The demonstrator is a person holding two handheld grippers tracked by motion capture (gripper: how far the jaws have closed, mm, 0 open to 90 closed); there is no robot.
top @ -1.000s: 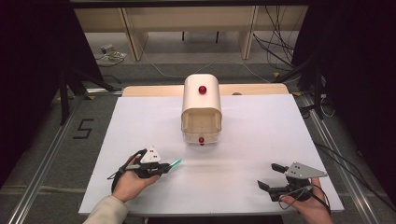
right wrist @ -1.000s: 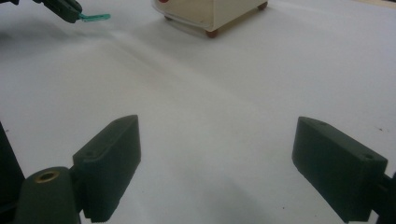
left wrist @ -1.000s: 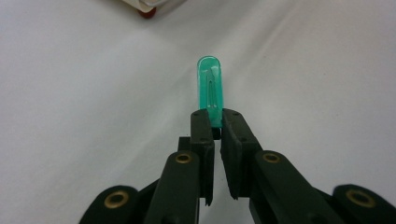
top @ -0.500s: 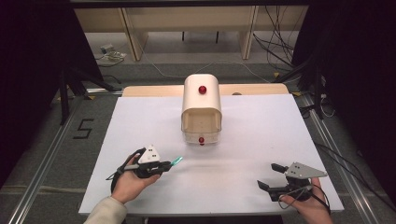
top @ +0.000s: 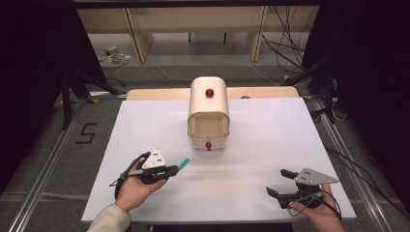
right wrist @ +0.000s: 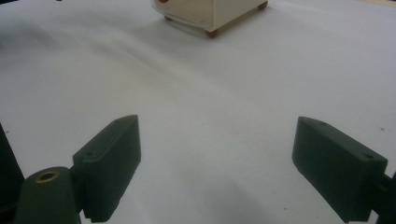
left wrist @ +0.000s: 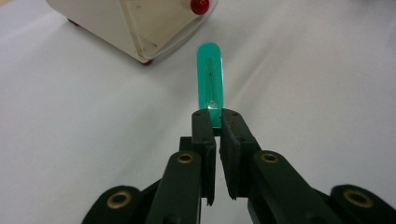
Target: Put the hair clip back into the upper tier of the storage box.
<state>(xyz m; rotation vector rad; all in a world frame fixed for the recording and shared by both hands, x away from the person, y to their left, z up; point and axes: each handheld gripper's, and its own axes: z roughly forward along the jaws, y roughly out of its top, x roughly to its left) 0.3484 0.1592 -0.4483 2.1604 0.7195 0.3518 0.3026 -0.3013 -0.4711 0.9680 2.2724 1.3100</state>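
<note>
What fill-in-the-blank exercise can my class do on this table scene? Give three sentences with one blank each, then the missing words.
1. The left gripper is shut on a flat ____ stick.
2. The right gripper has its jaws ____ with nothing between them.
3. The cream box has a ____ knob on top.

Missing words: green; open; red

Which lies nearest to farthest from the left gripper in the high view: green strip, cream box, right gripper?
From the left gripper:
1. Green strip, clamped in its jaws, pointing right.
2. Cream box, ahead, mid-table.
3. Right gripper, at the near right edge, jaws open.
</note>
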